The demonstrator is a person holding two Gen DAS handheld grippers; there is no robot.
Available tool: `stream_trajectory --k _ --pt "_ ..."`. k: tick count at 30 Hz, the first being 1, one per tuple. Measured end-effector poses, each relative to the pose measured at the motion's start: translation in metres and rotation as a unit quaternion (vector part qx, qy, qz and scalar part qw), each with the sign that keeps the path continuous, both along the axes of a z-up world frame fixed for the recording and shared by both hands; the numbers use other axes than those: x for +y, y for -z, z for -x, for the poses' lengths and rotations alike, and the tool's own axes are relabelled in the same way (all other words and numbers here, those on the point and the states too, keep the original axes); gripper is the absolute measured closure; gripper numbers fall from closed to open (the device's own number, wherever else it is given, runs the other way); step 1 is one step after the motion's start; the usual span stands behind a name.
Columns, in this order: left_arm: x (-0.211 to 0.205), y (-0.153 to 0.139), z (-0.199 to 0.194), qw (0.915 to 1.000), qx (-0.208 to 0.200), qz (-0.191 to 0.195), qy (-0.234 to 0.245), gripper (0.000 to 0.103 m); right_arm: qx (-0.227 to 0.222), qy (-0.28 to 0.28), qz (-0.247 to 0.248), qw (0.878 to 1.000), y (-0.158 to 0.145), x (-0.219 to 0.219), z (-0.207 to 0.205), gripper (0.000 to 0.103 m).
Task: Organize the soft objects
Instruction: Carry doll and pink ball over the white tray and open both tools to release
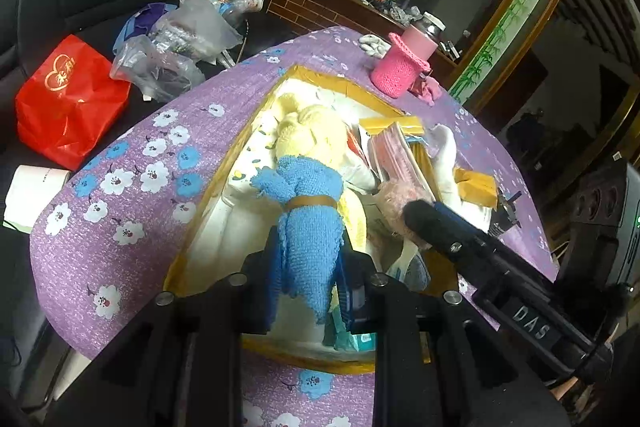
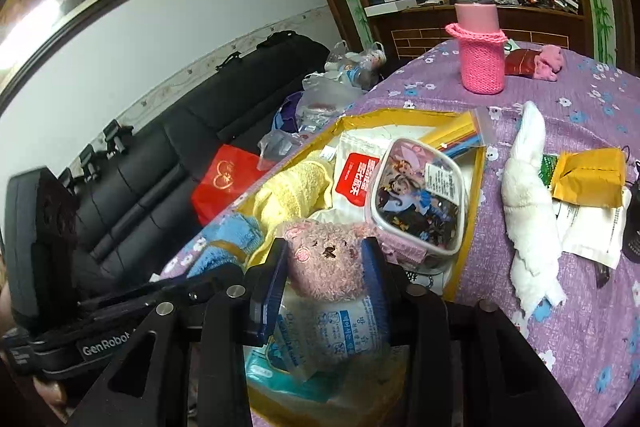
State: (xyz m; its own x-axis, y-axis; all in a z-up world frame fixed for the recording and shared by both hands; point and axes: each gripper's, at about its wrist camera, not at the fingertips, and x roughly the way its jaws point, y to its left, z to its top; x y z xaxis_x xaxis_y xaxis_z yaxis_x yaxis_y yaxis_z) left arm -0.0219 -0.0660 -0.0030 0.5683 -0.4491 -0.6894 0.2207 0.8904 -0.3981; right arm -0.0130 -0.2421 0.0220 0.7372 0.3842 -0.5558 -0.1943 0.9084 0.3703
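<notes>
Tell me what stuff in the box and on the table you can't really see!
- Box bottom: both views, covered by towels and packets.
- Blue towel lower end: left wrist view, behind the left gripper.
- Pink plush toy body: right wrist view, hidden by the right gripper.
- Red packet: right wrist view, partly behind the pink bottle.

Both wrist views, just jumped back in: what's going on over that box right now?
Someone is sorting soft things over the yellow-edged box on the purple flowered table. The left tool is clamped on a blue towel bundle above the box. The right tool has a pink plush toy between its fingers. A white rolled towel lies outside, on the table.
</notes>
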Motion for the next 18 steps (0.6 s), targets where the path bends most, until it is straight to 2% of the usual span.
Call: stream_trajectory --k 4,6,8,10,13,15,18 --pt "-0.002 -0.003 0.002 0.9998 -0.013 -0.010 -0.006 0.080 0.003 -0.004 -0.012 1.000 0.000 -0.002 0.000 0.060" --pt "-0.003 -0.002 0.001 0.9999 -0.009 -0.013 -0.002 0.079 0.007 -0.008 -0.029 1.000 0.003 -0.008 -0.002 0.055" --pt "-0.003 -0.003 0.002 0.9998 -0.009 -0.016 -0.006 0.073 0.007 -0.012 -0.043 0.999 0.004 -0.013 -0.003 0.051" --pt "-0.002 -0.004 0.003 0.9997 -0.012 -0.016 -0.012 0.060 0.002 -0.017 -0.055 0.998 0.004 -0.017 -0.001 0.049" --pt "0.001 -0.009 0.007 0.9993 -0.023 -0.023 -0.021 0.048 -0.006 -0.018 -0.063 0.998 0.004 -0.020 0.000 0.046" --pt "0.004 -0.014 0.010 0.9985 -0.035 -0.027 -0.033 0.045 -0.006 -0.020 -0.070 0.997 0.005 -0.026 0.002 0.046" --pt "0.006 -0.020 0.014 0.9977 -0.049 -0.027 -0.038 0.044 0.002 -0.021 -0.091 0.996 0.002 -0.042 0.007 0.045"
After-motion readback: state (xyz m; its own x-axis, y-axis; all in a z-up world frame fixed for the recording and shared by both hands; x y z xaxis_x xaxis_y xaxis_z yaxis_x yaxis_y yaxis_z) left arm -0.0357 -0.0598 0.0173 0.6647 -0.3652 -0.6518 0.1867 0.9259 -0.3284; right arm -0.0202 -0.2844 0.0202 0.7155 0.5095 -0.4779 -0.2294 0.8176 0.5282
